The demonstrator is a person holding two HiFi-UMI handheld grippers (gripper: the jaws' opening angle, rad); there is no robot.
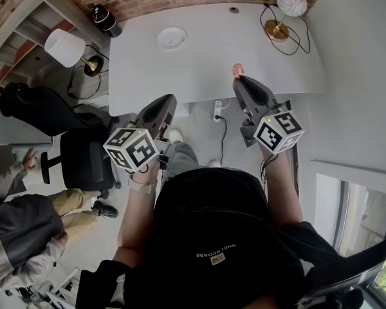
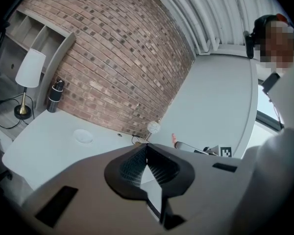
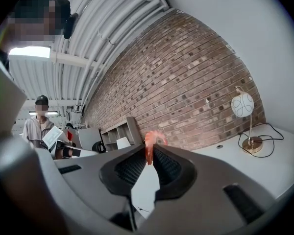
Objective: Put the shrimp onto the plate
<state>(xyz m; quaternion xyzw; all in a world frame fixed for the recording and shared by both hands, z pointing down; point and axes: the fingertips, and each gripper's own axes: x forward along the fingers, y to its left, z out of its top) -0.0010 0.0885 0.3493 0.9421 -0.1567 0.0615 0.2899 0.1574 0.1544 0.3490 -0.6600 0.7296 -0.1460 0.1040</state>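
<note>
Head view: right gripper (image 1: 239,77) pinched shrimp (image 1: 237,69) at table (image 1: 206,56) edge; plate (image 1: 172,38) well apart.
Left gripper (image 2: 147,148): jaws closed, empty.
Shirt print (image 1: 213,255): illegible.

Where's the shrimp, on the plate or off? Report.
Off. The right gripper is shut on the shrimp; the plate lies empty farther back.

Even, bright daylight throughout; strong fisheye curvature with dark vignetted corners in all views; near fingers (image 3: 137,168) slightly soft.
</note>
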